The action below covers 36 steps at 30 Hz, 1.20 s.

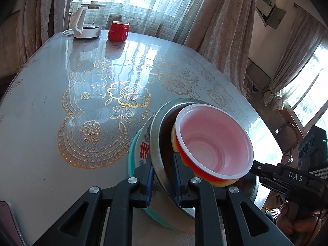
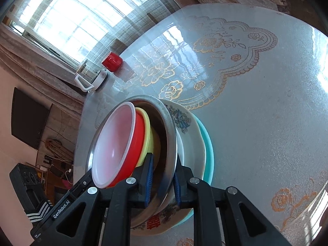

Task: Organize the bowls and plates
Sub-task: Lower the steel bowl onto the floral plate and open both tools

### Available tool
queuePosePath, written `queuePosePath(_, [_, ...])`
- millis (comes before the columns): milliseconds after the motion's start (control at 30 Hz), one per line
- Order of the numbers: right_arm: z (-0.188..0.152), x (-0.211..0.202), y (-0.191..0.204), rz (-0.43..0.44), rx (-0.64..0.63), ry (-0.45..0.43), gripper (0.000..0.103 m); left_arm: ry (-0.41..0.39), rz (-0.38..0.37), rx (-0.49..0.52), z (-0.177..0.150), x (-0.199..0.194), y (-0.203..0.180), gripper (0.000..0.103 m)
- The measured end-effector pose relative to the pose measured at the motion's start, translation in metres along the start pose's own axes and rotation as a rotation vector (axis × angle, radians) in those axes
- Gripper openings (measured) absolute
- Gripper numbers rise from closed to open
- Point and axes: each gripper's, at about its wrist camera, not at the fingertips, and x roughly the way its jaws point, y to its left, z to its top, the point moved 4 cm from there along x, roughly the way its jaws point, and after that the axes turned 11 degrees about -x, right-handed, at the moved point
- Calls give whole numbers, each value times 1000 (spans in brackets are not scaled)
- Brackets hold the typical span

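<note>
Left claw, right claw both clamped on steel bowl rim (round, shiny); glossy red plastic bowl nested inside.

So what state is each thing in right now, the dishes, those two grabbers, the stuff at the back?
left gripper: shut on metal bowl rim
right gripper: shut on metal bowl rim
metal bowl: nested on floral plate, gripped both sides
red bowl: nested inside yellow bowl, empty
floral plate: on teal plate
red mug: upright
kettle: upright
</note>
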Motion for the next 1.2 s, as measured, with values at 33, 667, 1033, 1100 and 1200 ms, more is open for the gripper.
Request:
queuePosePath(33, [-1, -2, 0, 3, -3, -5, 21, -1, -1, -2, 0, -1, 0, 18])
queuePosePath(667, [-9, -14, 4, 6, -29, -22, 25, -17, 4, -12, -1, -10, 1, 18])
queuePosePath(1033, [-18, -9, 9, 28, -54, -22, 25, -110, 27, -3, -5, -25, 2, 18])
queuePosePath(1100, [-18, -9, 12, 23, -67, -29, 25, -140, 41, 5, -5, -30, 2, 18])
queuePosePath(1200, [-20, -10, 14, 3, -90, -37, 25, -179, 65, 29, -7, -37, 0, 18])
